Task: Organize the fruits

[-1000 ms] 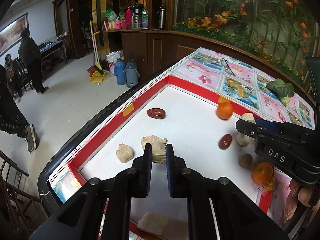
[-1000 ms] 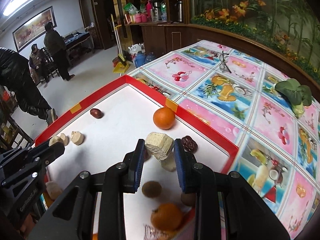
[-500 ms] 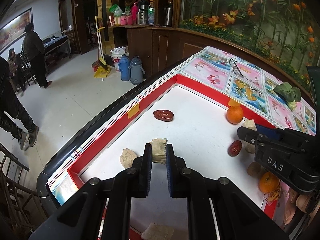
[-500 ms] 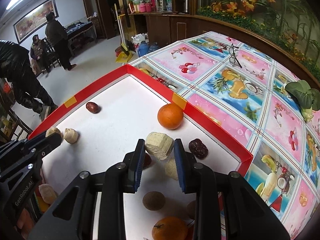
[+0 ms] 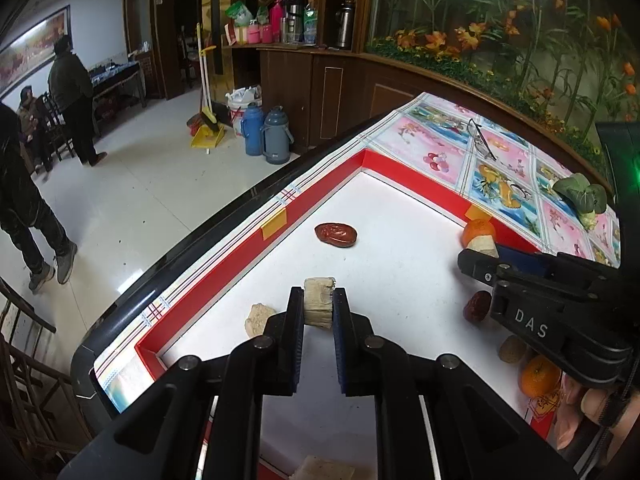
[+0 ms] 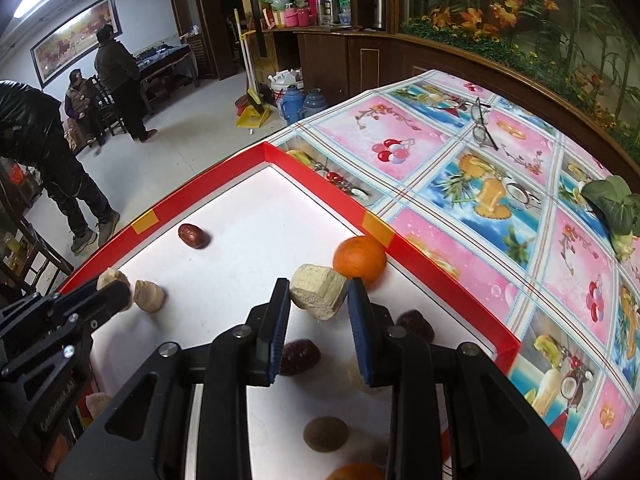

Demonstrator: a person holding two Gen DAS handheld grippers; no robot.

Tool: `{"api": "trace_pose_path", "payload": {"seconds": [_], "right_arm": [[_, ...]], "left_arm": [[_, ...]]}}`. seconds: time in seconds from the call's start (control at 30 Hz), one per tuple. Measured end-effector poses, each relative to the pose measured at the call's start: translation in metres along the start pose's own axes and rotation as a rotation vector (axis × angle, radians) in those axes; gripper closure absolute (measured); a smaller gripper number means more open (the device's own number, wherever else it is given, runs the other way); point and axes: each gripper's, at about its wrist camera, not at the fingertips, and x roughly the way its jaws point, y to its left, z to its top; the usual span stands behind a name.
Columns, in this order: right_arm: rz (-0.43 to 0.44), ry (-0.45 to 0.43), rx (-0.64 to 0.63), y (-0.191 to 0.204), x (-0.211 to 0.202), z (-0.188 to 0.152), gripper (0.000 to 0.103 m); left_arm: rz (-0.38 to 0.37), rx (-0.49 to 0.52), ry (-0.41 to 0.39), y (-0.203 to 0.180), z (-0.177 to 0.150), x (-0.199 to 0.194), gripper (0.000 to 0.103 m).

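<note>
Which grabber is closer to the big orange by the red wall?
Right. The right gripper, holding a pale chunk, sits just beside the orange. The left gripper, holding another chunk, is far across the white tray from it.

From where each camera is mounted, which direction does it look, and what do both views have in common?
Left wrist: sits behind the left tool, looks along its fingers over the white tray at the held pale chunk; the right tool shows at right.
Right wrist: sits behind the right tool, faces the tray's far corner, holding another pale chunk; the left tool shows at left.
Shared: the far red date and the orange.
</note>
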Motion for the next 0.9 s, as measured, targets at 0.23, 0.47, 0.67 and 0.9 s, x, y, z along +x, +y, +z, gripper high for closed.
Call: {"api": "trace_pose_path", "payload": {"seconds": [0.23,0.47,0.67,0.9], "right_arm": [[-0.001,0.007,0.025,-0.004,-0.001,-0.003,0.041],[-0.015,-0.031,0.020,-0.014,-0.032,-0.015,0.010],[-0.055,-0.075,-0.029,-0.028,-0.075,-0.038,0.000],[-0.053,-0.106,-0.126,-0.016,-0.116,-0.071,0.000]], "left_arm": [[0.032,-0.033,-0.060,0.005,0.000,-0.013,0.024],[0.003,-0.003,-0.028,0.002,-0.003,-0.021,0.021],[0.007,0.031,-0.060,-0.004,-0.009,-0.037,0.001],[0.000,0.032,-0.073,-0.006,-0.010,-0.050,0.001]]}}
